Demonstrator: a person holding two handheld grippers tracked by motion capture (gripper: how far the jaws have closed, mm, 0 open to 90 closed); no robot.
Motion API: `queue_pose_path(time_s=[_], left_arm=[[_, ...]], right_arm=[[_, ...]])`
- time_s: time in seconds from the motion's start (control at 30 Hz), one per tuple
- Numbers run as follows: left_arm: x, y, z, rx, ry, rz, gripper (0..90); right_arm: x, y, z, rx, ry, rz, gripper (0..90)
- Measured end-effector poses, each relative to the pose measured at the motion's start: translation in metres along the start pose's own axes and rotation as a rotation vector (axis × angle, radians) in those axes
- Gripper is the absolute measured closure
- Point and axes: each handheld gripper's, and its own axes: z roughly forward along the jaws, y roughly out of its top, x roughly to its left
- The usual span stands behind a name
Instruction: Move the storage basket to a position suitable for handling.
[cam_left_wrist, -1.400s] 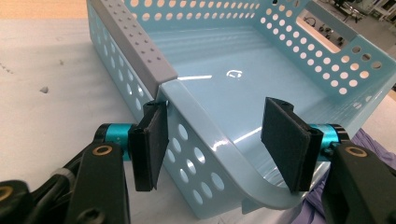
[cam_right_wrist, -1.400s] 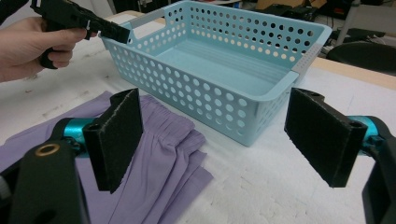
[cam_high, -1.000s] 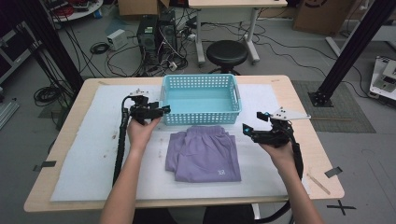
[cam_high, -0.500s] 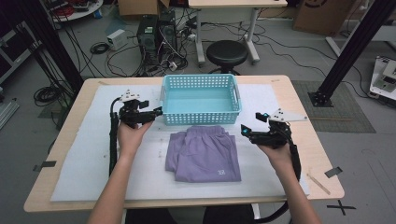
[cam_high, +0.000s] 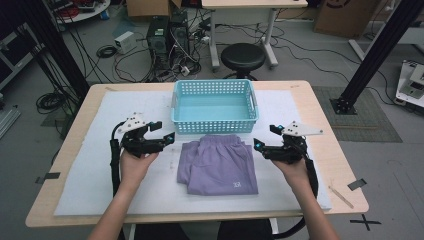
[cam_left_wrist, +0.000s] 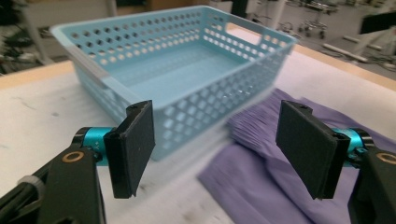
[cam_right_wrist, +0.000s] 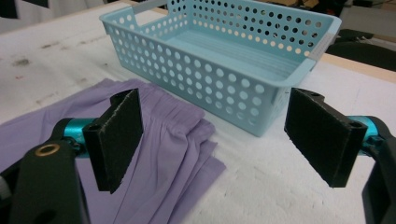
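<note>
A folded purple garment lies on the white mat in front of an empty light-blue perforated basket. My left gripper hovers just left of the garment, open with nothing between its pads. My right gripper hovers at the garment's right edge, also open and empty. The left gripper view has the basket ahead and the garment at lower right. In the right gripper view the garment sits at lower left, and the basket stands beyond.
A white mat covers most of the wooden table. Pieces of dark tape sit near the table's right and left edges. Beyond the table are a black stool, computer cases and cables on the floor.
My left gripper has drawn back from the basket's left end toward the near left, down beside the garment. The right gripper has shifted slightly toward the garment.
</note>
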Motion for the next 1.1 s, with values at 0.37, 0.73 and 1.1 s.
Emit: queue_pose_path(time_s=[0.37,0.73,1.1], left_arm=[[-0.027,-0.026,-0.011,0.008,-0.031,0.034,29.1],[-0.033,-0.042,0.000,-0.020,-0.081,0.084,29.7],[-0.042,-0.050,0.016,0.055,-0.170,0.042,30.3]], right_arm=[[0.025,-0.021,-0.010,0.033,-0.027,-0.060,28.1],[0.027,-0.038,-0.024,0.020,-0.054,-0.045,28.2],[0.024,-0.046,-0.019,0.025,-0.033,-0.030,25.2]])
